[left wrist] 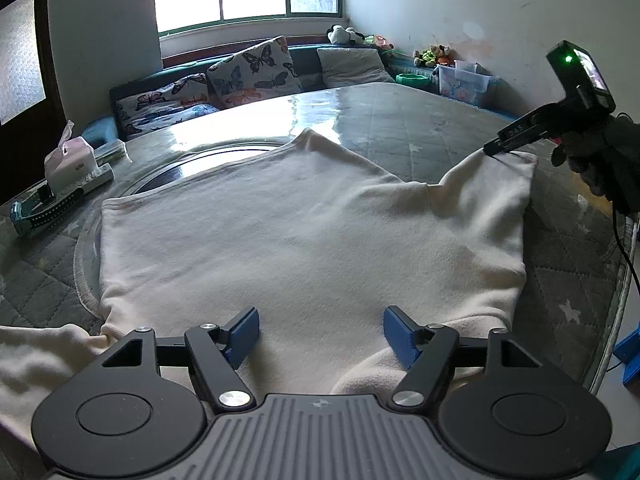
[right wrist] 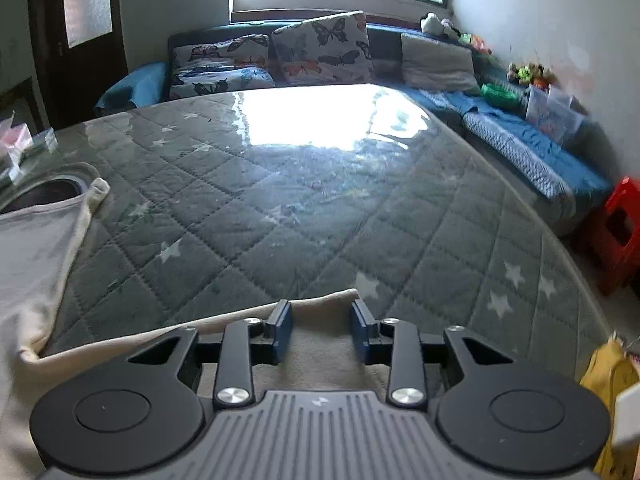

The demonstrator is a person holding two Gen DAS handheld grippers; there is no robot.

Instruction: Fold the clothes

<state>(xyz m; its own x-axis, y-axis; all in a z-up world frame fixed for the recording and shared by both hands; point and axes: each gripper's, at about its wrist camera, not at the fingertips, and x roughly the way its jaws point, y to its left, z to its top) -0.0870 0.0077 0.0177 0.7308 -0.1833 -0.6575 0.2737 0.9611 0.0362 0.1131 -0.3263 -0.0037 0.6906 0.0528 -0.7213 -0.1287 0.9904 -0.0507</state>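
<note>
One cream fleece garment (left wrist: 304, 232) lies spread on the grey quilted table cover with white stars (right wrist: 304, 208), under a glossy clear sheet. In the left wrist view it fills the centre, with one sleeve trailing off toward 8 o'clock.

Two grippers are present. The left gripper (left wrist: 320, 336) hovers low over the garment's near edge at 6 o'clock, its two blue pads (left wrist: 244, 334) spread wide with nothing between them. The right gripper (right wrist: 321, 330) sits over a raised cloth corner; its fingers stand partly apart, with cream fabric lying between and beneath them. Whether the pads bear on that fabric cannot be told. In the left wrist view this tool appears at 2 o'clock, tip touching the lifted corner, held by one dark-gloved hand (left wrist: 600, 160).

Two butterfly-print cushions (left wrist: 256, 72) lean at 12 o'clock. One white tissue box (left wrist: 74, 160) stands at 9 o'clock.
</note>
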